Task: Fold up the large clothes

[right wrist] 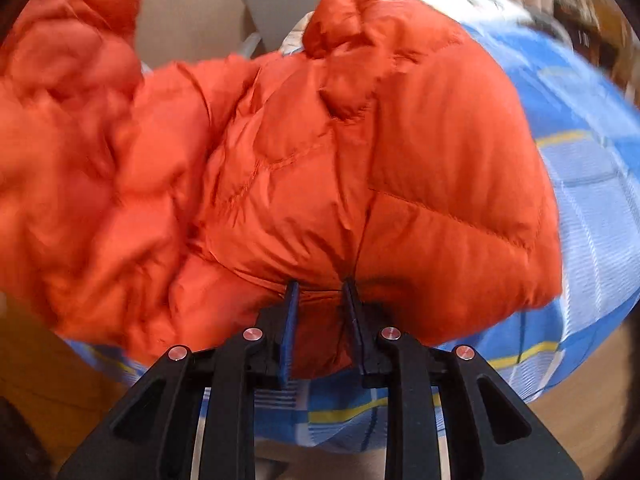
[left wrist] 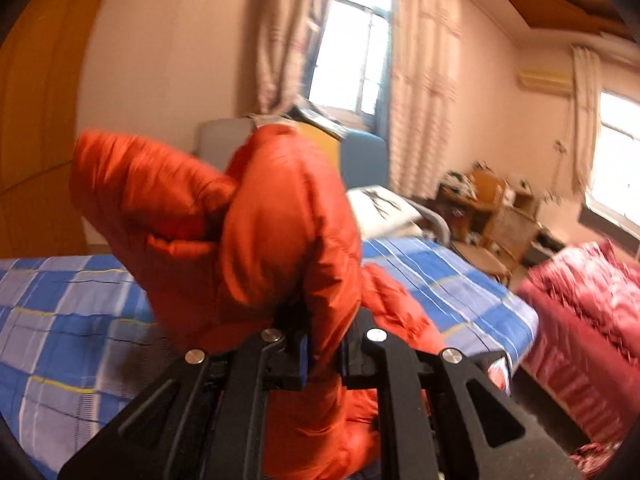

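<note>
An orange puffer jacket [left wrist: 256, 216] hangs bunched above a bed with a blue checked sheet [left wrist: 72, 320]. My left gripper [left wrist: 324, 344] is shut on a fold of the jacket, which rises in a tall hump in front of its fingers. In the right wrist view the jacket [right wrist: 304, 152] fills most of the picture, spread over the sheet [right wrist: 592, 168]. My right gripper [right wrist: 320, 296] is shut on the jacket's near edge, with the fabric pinched between its blue pads [right wrist: 291, 320]. Both views are blurred by motion.
A second bed with a red quilt [left wrist: 588, 312] stands to the right. A pillow [left wrist: 380, 208] lies at the head of the blue bed, with a grey and blue headboard [left wrist: 360, 156] behind. Wooden furniture [left wrist: 496, 208] and curtained windows [left wrist: 352, 40] line the far wall.
</note>
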Motion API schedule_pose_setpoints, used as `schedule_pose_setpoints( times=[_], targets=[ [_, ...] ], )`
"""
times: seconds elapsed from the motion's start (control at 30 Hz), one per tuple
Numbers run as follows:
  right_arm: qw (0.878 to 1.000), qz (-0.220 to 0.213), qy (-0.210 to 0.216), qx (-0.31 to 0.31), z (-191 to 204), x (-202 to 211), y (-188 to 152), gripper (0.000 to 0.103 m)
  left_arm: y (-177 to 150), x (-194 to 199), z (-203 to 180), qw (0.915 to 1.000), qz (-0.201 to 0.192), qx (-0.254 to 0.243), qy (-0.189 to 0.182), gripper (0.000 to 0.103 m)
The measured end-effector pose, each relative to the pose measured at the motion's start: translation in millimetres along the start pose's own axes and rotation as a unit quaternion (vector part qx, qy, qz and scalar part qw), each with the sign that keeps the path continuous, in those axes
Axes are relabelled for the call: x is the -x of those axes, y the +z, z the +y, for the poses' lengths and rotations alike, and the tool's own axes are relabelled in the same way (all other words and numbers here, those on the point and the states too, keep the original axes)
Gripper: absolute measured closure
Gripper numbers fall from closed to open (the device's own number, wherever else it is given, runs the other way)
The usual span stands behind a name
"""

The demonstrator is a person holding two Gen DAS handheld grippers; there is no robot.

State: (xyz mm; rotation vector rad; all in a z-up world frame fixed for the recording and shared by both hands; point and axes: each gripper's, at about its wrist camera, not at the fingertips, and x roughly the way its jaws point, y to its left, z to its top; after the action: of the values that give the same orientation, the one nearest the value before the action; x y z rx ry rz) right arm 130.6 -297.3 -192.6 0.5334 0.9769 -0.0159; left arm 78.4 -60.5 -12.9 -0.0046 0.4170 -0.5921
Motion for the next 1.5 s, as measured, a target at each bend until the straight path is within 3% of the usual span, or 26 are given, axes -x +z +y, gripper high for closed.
schedule_pose_setpoints(
  times=[0.07,0.23,0.47,0.6,0.73,0.93,1.07,1.13,1.3,1.5],
  targets=[
    [1.0,-0.008,0.014,-0.012,-8.1,16.6,-0.3,0.08,-4.6,-11.1,-14.2,0.9998,0.014,-0.01,-0.012,0.093],
    [0.999,-0.044,-0.005,0.001,-21.3,62.8,-7.9,0.08,-21.0,-32.7,-42.2,0.9981,0.039,-0.036,-0.03,0.093],
    [0.991,-0.064,-0.107,-0.039,-71.0,92.2,-22.2,0.079,-52.1,-50.7,-68.6,0.9946,0.068,-0.065,-0.043,0.093],
    [0.99,-0.084,-0.095,-0.055,-84.3,105.1,-21.4,0.079,-69.3,-59.5,-81.1,0.9921,0.083,-0.076,-0.055,0.093],
    [0.988,-0.107,-0.104,-0.029,-78.0,112.1,-12.0,0.079,-91.7,-72.1,-93.2,0.9873,0.109,-0.089,-0.073,0.093],
    [0.968,-0.165,-0.185,0.042,-47.2,142.3,-18.5,0.079,-106.1,-83.4,-106.0,0.9818,0.126,-0.116,-0.083,0.093],
    [0.928,-0.207,-0.281,0.13,-22.2,147.7,-11.6,0.079,-109.1,-86.2,-104.7,0.9815,0.128,-0.114,-0.084,0.093],
    [0.915,-0.209,-0.313,0.145,-19.2,148.1,-8.8,0.079,-110.3,-85.6,-103.4,0.9811,0.13,-0.115,-0.085,0.093],
    [0.914,-0.2,-0.325,0.138,-24.3,149.9,-5.7,0.079,-110.1,-86.2,-101.4,0.9809,0.134,-0.112,-0.085,0.093],
    [0.92,-0.192,-0.31,0.146,-21.0,147.7,0.1,0.079,-107.1,-91.1,-102.6,0.9792,0.138,-0.123,-0.084,0.093]
  ],
)
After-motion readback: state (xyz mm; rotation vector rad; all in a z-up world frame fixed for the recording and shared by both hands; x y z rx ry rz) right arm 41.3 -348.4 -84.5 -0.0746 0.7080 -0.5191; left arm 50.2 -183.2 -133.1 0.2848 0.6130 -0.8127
